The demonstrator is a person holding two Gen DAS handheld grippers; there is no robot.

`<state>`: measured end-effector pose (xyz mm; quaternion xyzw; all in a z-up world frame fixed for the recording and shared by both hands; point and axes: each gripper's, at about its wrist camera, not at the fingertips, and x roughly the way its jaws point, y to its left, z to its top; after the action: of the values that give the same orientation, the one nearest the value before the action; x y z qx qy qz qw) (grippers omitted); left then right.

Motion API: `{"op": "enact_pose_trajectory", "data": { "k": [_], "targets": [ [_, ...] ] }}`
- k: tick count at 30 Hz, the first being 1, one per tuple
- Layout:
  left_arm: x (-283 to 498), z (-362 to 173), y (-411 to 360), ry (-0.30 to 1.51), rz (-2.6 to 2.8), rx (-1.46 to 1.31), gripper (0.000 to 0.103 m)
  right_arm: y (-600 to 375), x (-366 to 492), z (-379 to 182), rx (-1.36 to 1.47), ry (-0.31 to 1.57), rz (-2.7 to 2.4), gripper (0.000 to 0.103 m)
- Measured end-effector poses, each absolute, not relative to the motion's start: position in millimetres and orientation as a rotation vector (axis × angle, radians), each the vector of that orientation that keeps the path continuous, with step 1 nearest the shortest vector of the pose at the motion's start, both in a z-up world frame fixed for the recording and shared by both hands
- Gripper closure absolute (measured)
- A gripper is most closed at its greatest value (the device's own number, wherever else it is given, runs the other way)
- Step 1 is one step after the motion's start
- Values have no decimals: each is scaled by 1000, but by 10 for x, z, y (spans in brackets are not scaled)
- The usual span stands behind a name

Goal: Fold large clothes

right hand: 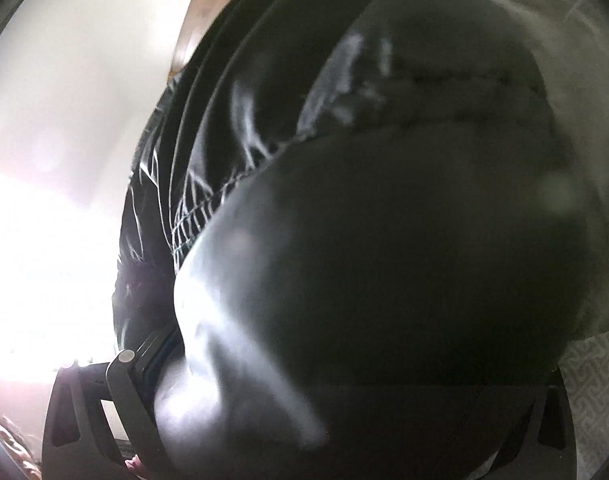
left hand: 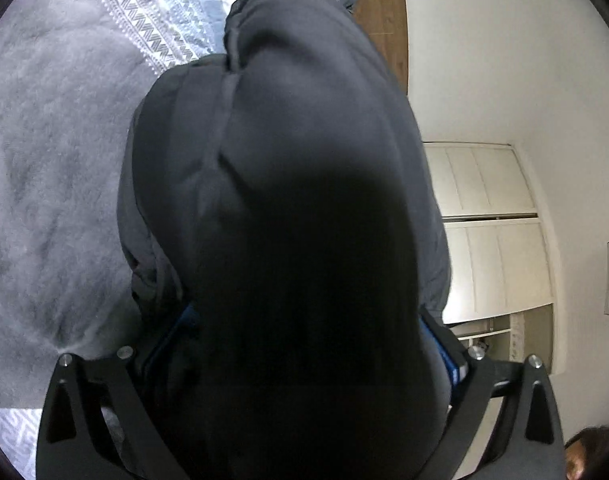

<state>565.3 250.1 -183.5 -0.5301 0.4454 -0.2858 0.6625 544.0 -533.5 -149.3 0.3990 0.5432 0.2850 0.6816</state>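
A bulky dark grey fabric garment [left hand: 296, 184] lies draped over the left tool [left hand: 304, 344], whose jaws stand wide apart with the cloth bunched between them, above a grey fleece blanket [left hand: 52, 184] on the bed. The same garment covers the right tool [right hand: 344, 360]; whether it is apart or together I cannot tell.

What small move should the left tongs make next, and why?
Probably draw the left tongs straight back off the dark grey garment: they stand wide, bunched fabric fills the gap, and the garment appears to rest on the grey blanket.
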Motion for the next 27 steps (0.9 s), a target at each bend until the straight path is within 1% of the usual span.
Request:
{"op": "enact_pose_trajectory", "data": {
  "k": [3,4,5,6,7,8,9,10,12,13,19,27],
  "targets": [
    [5600,-1753,2371,985,-567,-1114,4,-5260,5411,-1467,854,1216,620,0],
    [5583,-1703,2326,981,-548,-1080,7,-5225,5403,-1438,841,1221,622,0],
    [5556,-1627,2270,971,-532,-1047,19,-5199,5403,-1417,836,1218,622,1],
    [5539,-1582,2246,963,-530,-1046,28,-5177,5393,-1387,829,1207,606,9],
    [5516,-1520,2231,947,-531,-1065,44,-5154,5372,-1324,827,1185,596,29],
    [5503,-1465,2215,933,-533,-1080,53,-5150,5360,-1276,836,1167,596,38],
    [5488,-1365,2185,912,-546,-1076,56,-5149,5350,-1201,861,1140,599,53],
    [5475,-1291,2157,897,-557,-1074,60,-5133,5344,-1130,863,1124,604,64],
    [5449,-1117,2128,855,-590,-1082,63,-5053,5333,-922,829,1088,622,70],
    [5434,-1029,2117,836,-604,-1077,64,-5027,5352,-839,816,1075,628,72],
    [5307,-569,2070,765,-638,-1044,70,-4810,5323,-241,724,970,654,76],
    [4852,58,2099,670,-699,-1017,71,-4811,5096,554,680,832,711,77]
  ]
}}
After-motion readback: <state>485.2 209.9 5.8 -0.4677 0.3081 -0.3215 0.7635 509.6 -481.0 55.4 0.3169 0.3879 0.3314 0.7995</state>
